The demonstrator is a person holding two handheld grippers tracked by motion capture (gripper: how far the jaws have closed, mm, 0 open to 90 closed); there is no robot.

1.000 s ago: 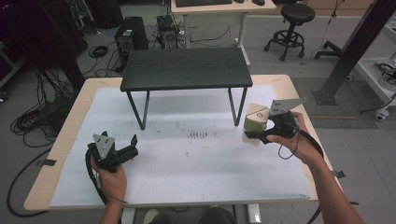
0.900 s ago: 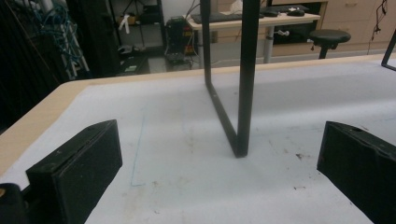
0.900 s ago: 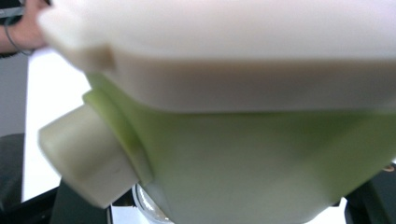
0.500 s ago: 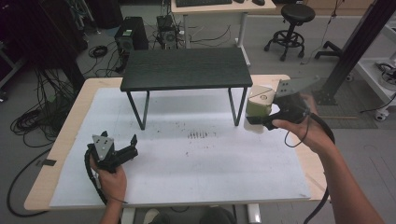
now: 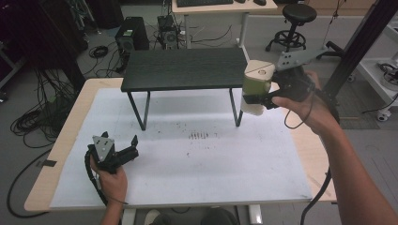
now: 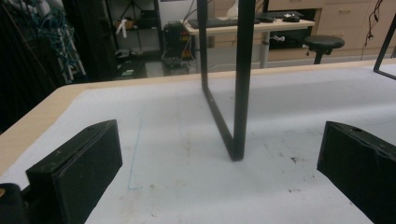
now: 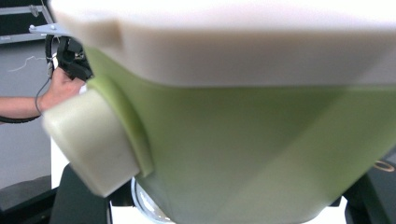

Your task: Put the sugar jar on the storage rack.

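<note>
A small stand [image 5: 185, 68] sits at the back of the worktop [image 5: 225, 164]; a container [image 5: 256, 86] hangs off its right end, above the worktop.

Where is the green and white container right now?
In the high view the container is off the table, clamped in the right gripper beside the right end of the black shelf.

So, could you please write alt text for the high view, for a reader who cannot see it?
The right tongs hold a pale green container with a cream lid in the air beside the right end of a small black bench standing on a white-covered table. The left tongs rest open on the table, near its left edge.
</note>
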